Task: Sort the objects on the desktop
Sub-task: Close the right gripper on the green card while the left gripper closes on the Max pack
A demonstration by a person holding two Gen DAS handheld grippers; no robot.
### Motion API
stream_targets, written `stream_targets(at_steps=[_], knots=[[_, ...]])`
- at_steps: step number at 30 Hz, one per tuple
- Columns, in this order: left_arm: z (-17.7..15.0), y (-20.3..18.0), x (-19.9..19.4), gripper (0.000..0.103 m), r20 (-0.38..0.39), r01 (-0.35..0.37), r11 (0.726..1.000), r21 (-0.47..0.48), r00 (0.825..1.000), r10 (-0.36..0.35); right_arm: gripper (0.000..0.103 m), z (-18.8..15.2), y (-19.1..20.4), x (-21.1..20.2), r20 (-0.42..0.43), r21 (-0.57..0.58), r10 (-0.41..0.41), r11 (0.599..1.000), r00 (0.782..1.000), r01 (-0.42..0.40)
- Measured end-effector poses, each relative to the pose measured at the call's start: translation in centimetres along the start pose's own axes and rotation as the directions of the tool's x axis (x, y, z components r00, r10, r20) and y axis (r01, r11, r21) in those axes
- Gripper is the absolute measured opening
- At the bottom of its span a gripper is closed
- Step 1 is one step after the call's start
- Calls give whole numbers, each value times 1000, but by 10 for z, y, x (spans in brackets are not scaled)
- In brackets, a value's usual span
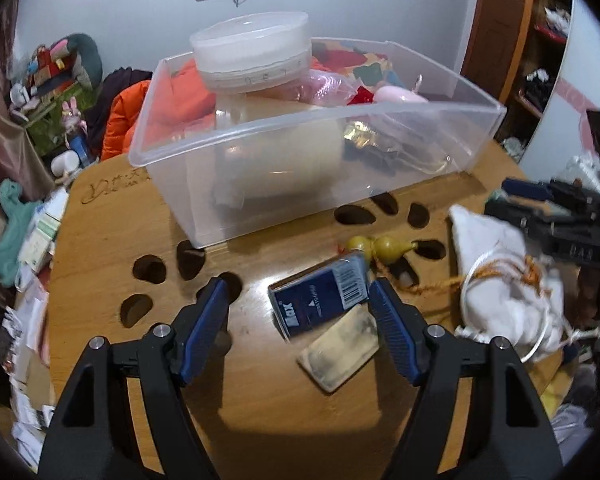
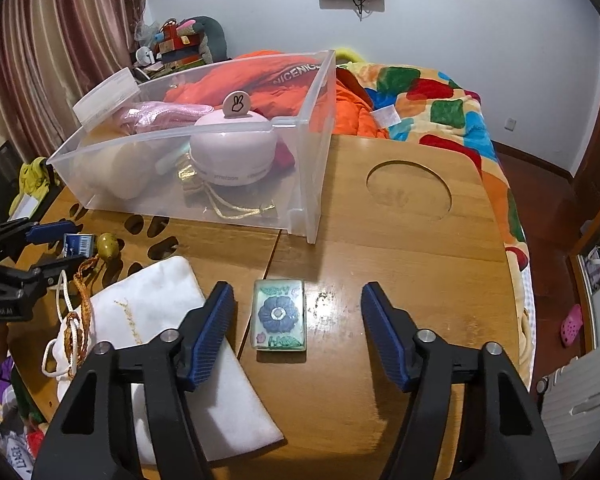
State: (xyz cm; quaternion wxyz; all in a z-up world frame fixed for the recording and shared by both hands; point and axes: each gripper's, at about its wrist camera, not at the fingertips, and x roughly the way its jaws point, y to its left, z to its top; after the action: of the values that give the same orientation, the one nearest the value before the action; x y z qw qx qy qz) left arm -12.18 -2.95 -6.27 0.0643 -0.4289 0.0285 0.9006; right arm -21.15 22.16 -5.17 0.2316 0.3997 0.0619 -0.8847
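Both cameras are sitting just behind their tongs, looking steeply down and forward across the desk (image 1: 112, 216) at close range. Both views are sharing the clear bin (image 1: 300, 168) ahead (image 2: 204, 184) and the white pouch (image 2: 172, 312) lying between the tongs (image 1: 504, 292).

Desk (image 2: 400, 256): wood, light brown, visible grain, semi-gloss with pale glare patches.
Storage bin (image 1: 300, 152): clear plastic, smooth, faintly frosted.
Round tub (image 1: 252, 56): translucent white plastic, ribbed rim.
Blue box (image 1: 320, 296): card under glossy film, printed barcode label.
Flat tin (image 1: 342, 350): dull, scuffed, metal-like face.
Gourd charms (image 1: 380, 246): smooth, yellowish, slight sheen; orange cord braided.
Pouch (image 2: 172, 320): white cloth, matt, soft nap, white cord drawstring.
Flower block (image 2: 278, 314): clear glossy casing over a crochet-like blue flower.
Pink dome (image 2: 234, 152): smooth matt plastic.
Fingers (image 2: 214, 332): blue ribbed pads, matt black plastic arms, bright metal pins.
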Motion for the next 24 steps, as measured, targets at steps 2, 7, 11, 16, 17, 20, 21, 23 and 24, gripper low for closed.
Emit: stream_targets(at_steps=[2, 7, 11, 16, 17, 20, 21, 23, 24], knots=[[-3, 1, -2, 73, 5, -6, 1000, 6, 1000, 6, 49, -1, 0, -1, 3, -8, -12, 1000, 1000, 12], [-5, 7, -5, 66, 11, -24, 999, -27, 1000, 24, 42, -2, -1, -2, 13, -16, -19, 1000, 1000, 19], [-4, 6, -5, 44, 26, -39, 999, -31, 999, 39, 30, -3, 2, -3, 18, -23, -2, 1000, 1000, 3], [-4, 8, -8, 20, 43, -62, 997, -41, 997, 64, 23, -3, 7, -2, 14, -41, 2, 999, 1000, -2], [-5, 10, -9, 12, 44, -60, 997, -47, 997, 62, 23, -3, 8, -2, 14, -43, 0, 999, 1000, 1], [-7, 21, -11, 6, 47, -35, 996, -87, 998, 39, 23, -5, 9, -3, 18, -46, -7, 999, 1000, 7], [-8, 23, -12, 6, 48, -32, 995, -97, 998, 37, 22, -5, 8, -3, 16, -43, -5, 999, 1000, 5], [-9, 26, -14, 6, 48, -38, 993, -109, 998, 44, 22, -5, 7, -4, 16, -36, -3, 999, 1000, 3], [-9, 28, -15, 6, 49, -40, 993, -115, 998, 46, 22, -4, 6, -5, 18, -33, -1, 999, 1000, 2]])
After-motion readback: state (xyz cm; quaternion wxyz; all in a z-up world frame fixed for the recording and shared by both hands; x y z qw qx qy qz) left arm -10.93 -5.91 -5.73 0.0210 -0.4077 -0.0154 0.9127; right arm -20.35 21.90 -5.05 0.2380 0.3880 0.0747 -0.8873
